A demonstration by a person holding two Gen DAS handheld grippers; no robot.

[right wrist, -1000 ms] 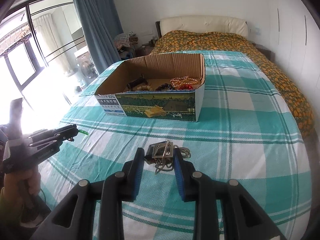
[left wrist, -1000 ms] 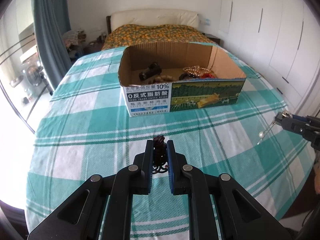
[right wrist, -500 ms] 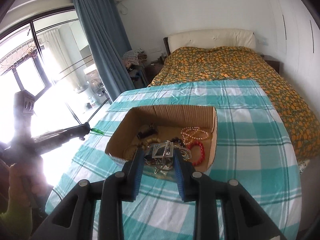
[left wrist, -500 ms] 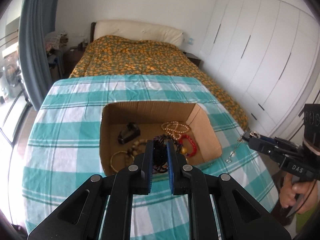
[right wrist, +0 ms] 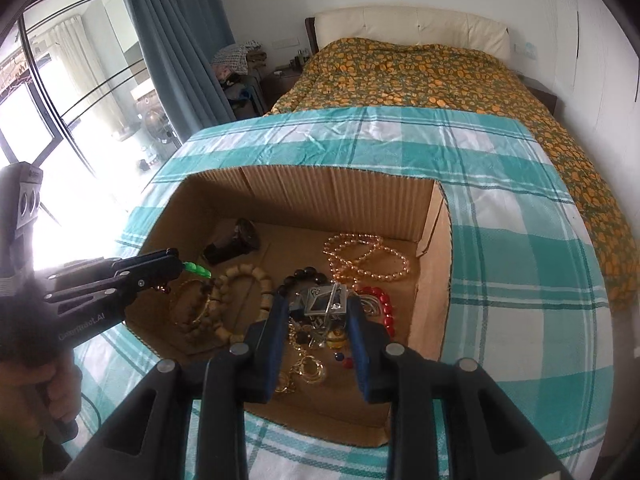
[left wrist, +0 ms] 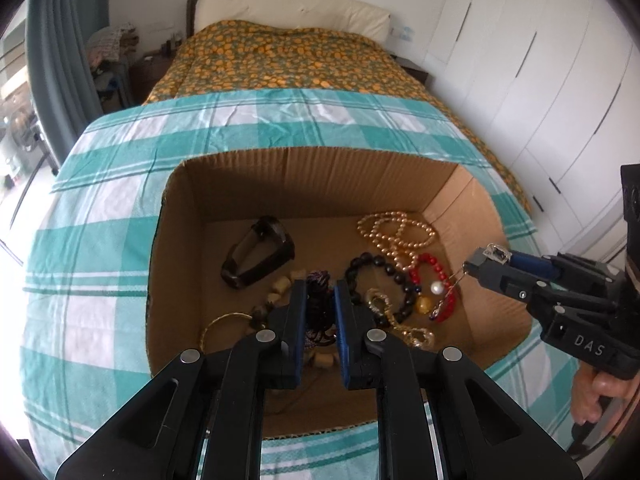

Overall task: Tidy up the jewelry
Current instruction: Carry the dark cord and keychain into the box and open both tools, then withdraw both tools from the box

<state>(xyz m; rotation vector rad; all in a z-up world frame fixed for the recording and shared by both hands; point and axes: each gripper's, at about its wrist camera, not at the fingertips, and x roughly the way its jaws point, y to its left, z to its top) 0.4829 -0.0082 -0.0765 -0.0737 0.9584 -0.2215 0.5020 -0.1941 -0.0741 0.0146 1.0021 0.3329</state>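
Note:
Both grippers hang over the open cardboard box (left wrist: 320, 176) (right wrist: 320, 196). My left gripper (left wrist: 320, 288) (right wrist: 182, 266) is shut on a dark braided cord ornament (left wrist: 318, 304), whose green end (right wrist: 197, 268) sticks out past the tips. My right gripper (right wrist: 318, 306) (left wrist: 470, 268) has a silver square pendant (right wrist: 325, 300) (left wrist: 496, 254) between its pads, and its jaws are opening slightly. The pendant's chain and a pearl (left wrist: 438, 288) dangle below it. On the box floor lie a gold pearl strand (left wrist: 396, 232), a red bead bracelet (left wrist: 430, 264), a dark bead bracelet (left wrist: 372, 264), a black clip (left wrist: 258, 252) and a wooden bead bracelet (right wrist: 240, 280).
The box rests on a teal checked cloth (left wrist: 100, 220) over a bed with an orange-patterned cover (left wrist: 280, 56). White wardrobe doors (left wrist: 540, 80) line the right side. A blue curtain (right wrist: 176, 40) and a window stand on the left. A hand (left wrist: 592, 392) grips the right gripper's handle.
Both grippers have travelled forward from the cloth in front of the box to above its inside, each still carrying its piece. The box now fills the middle of both views.

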